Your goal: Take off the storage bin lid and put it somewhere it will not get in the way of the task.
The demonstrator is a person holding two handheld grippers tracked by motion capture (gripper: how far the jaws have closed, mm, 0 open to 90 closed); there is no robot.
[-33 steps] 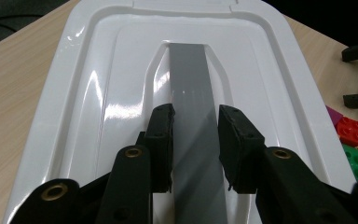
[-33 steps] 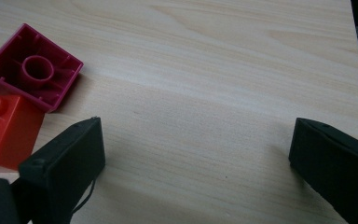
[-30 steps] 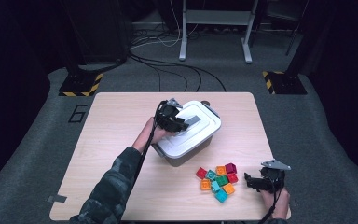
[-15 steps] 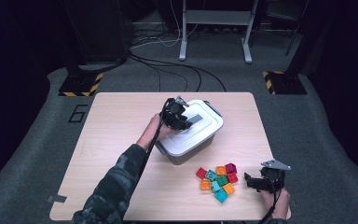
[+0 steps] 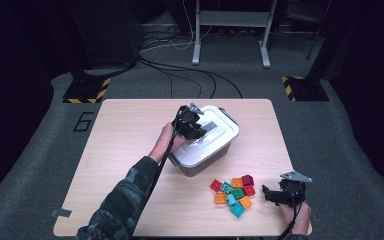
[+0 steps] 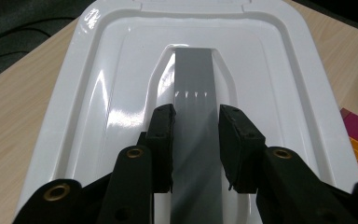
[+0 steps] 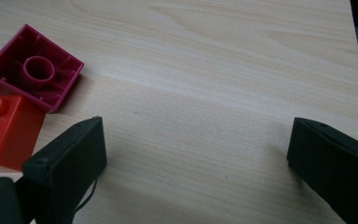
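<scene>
Left gripper view: left gripper (image 6: pixel 196 140) fingers clamped on grey handle (image 6: pixel 194 74) of white lid (image 6: pixel 98 116), box mid-tabletop (image 5: pixel 125 125). Right gripper (image 7: pixel 196 154) fingers spread wide, empty, beside bricks (image 5: pixel 232 190).

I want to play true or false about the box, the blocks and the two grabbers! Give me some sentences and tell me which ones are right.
1. The left gripper has its jaws closed on the grey handle of the white lid. True.
2. The lid is off and lying on the table. False: it sits on top of the box.
3. The right gripper is open with nothing between its jaws. True.
4. The blocks are inside the box. False: they lie in a pile on the table beside it.
5. The right gripper holds a purple block. False: that block lies upside down on the table, apart from the jaws.
</scene>
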